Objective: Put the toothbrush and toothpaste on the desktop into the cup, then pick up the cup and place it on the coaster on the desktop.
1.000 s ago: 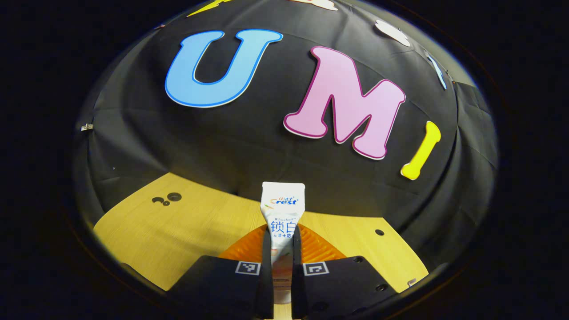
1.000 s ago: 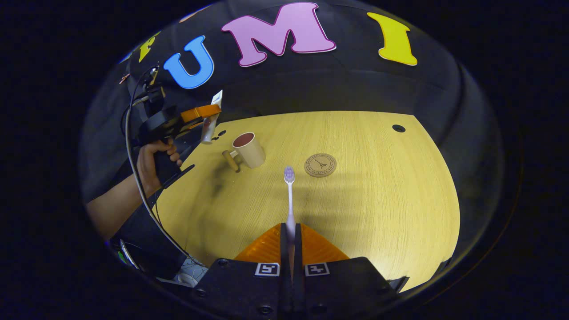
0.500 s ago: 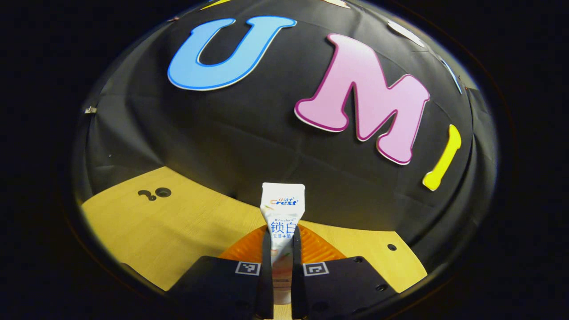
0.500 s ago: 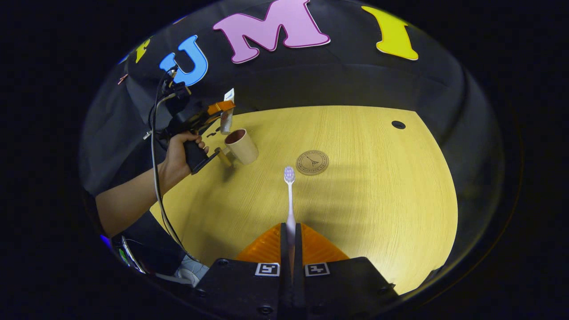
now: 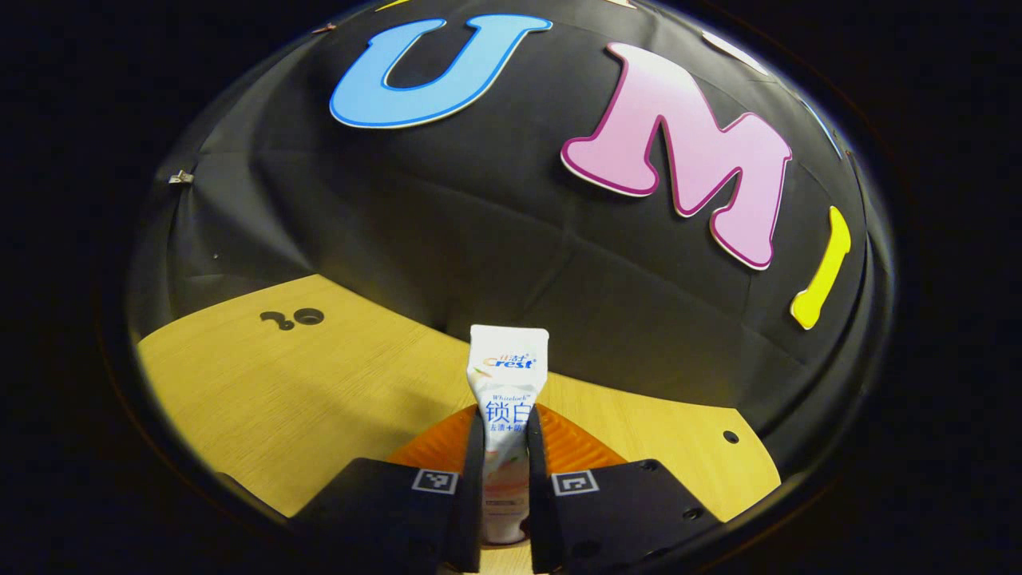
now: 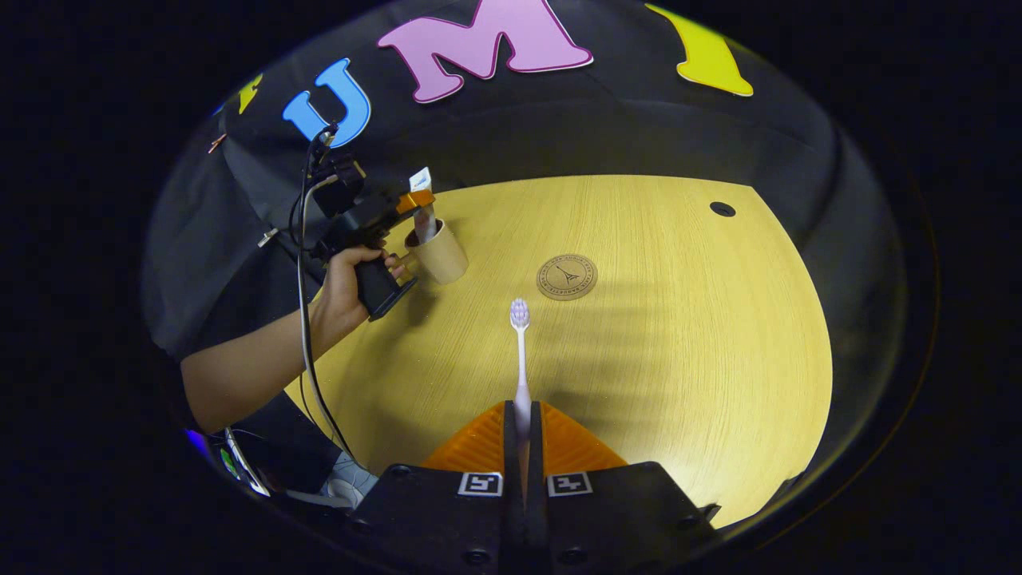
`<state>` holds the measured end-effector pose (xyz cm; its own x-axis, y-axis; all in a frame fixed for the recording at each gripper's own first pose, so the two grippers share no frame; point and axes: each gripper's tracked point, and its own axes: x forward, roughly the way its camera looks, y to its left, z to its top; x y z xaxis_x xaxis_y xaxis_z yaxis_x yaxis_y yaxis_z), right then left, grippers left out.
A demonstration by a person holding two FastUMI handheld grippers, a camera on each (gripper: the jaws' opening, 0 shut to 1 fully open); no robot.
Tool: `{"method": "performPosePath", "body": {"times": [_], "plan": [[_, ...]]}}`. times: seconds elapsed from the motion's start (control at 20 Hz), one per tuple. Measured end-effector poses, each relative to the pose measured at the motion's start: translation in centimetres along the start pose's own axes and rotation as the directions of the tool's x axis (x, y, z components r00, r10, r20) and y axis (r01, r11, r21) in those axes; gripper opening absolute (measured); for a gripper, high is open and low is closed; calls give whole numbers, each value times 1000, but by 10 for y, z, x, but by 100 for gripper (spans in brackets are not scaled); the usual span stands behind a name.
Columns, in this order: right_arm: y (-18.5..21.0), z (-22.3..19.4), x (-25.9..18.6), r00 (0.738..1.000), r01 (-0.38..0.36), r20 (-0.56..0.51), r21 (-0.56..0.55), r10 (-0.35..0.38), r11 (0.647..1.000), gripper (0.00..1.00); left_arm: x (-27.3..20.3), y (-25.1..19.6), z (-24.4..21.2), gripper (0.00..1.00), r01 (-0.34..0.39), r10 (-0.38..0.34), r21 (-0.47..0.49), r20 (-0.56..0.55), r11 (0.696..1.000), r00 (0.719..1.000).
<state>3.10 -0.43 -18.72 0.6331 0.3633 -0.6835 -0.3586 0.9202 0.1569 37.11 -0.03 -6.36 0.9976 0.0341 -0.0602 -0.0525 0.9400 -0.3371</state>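
In the right gripper view, my right gripper is closed on the toothbrush, both fingers pinching the handle. The brush runs straight forward along the finger line, bristle head at the far end, held above the desk. Beyond the head and slightly to its right lies the coaster, flat and bare. Farther off, to the left, stands the cup, upright with its mouth open. My left gripper hangs just over that mouth, held by a hand, and the lower end of the toothpaste appears to sit at or just inside the rim; I cannot tell how deep. In the left gripper view, the left gripper is closed on the toothpaste: both fingers press the tube's sides, and its flat crimped end points away from the camera. The controlling relation: the tube's long axis stands near vertical over the cup, so I judge that releasing it is the step in hand. The left gripper is the nearer one to the cup; the right is well apart from it, with the cup ahead and to the left of the brush. To follow, the brush needs carrying that way and tipping upright. Risk: the left gripper crowds the rim.
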Motion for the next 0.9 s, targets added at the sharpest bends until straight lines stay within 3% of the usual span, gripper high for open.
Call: {"method": "performPosePath", "body": {"times": [0.05, 0.1, 0.25, 0.35, 0.4, 0.45, 0.55, 0.9], "plan": [[1, 0, 1, 1000, -1, 2, -1, 1, 1000, 6, -10, 1, 0, 27, 7, -7, -5, -19, 1000, 1000], [3, 2, 2, 1000, -4, 5, -1, 4, 1000, 6, -19, 3, 4, 51, 4, -4, 0, -23, 1000, 1000], [11, 14, 8, 999, -24, 30, -8, 24, 1000, 6, -72, 12, 29, 94, 2, -3, 40, 12, 999, 1000], [18, 27, 15, 998, -31, 61, -24, 32, 999, 6, -117, 25, 29, 98, -7, 7, 68, 4, 998, 1000], [21, 35, 20, 996, -32, 78, -31, 34, 999, 6, -140, 36, 24, 92, -18, 19, 84, -12, 996, 1000], [26, 44, 23, 995, -37, 92, -30, 39, 999, 6, -162, 46, 14, 98, -27, 32, 104, -40, 994, 999], [41, 65, 29, 989, -57, 132, -35, 61, 998, 6, -205, 68, -10, 98, -57, 69, 129, -88, 990, 994], [100, 137, 52, 955, -104, 263, -123, 133, 987, 5, -297, 102, -77, 98, -101, 119, 92, -221, 991, 968]]}}
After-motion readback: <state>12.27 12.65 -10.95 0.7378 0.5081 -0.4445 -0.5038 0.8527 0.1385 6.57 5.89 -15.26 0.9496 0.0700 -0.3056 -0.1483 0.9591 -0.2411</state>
